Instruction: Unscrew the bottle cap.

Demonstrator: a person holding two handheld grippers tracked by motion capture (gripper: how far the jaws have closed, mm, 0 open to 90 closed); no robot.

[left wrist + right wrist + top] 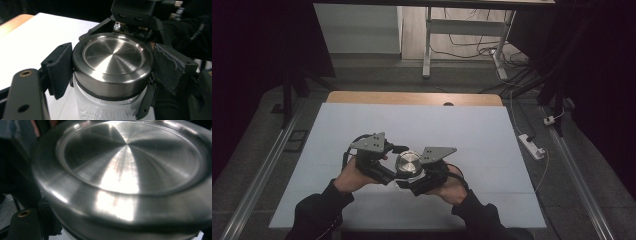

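Worktop: a pale sheet is laid over a wooden top, whose bare edge is seen along the far side; a dark floor with cables and a power strip is seen beyond and to the right.
Jar: a clear glass body with a ribbed pattern is seen standing upright on the worktop, near the front and about midway across, between the two grippers.
Lid: a round brushed-metal lid with a recessed centre is seated on the jar, with a dark ring seen just under its rim; in the right gripper view it is seen very close and blurred.
Left gripper: it is held by the person's left hand; its padded jaws are closed against opposite sides of the lid, and both pads are seen touching the rim.
Right gripper: it is held by the person's right hand and brought up against the jar from the right; whether its jaws are closed on anything cannot be told, as they are hidden by the lid.
Sleeves: dark sleeves are seen entering from the near edge.
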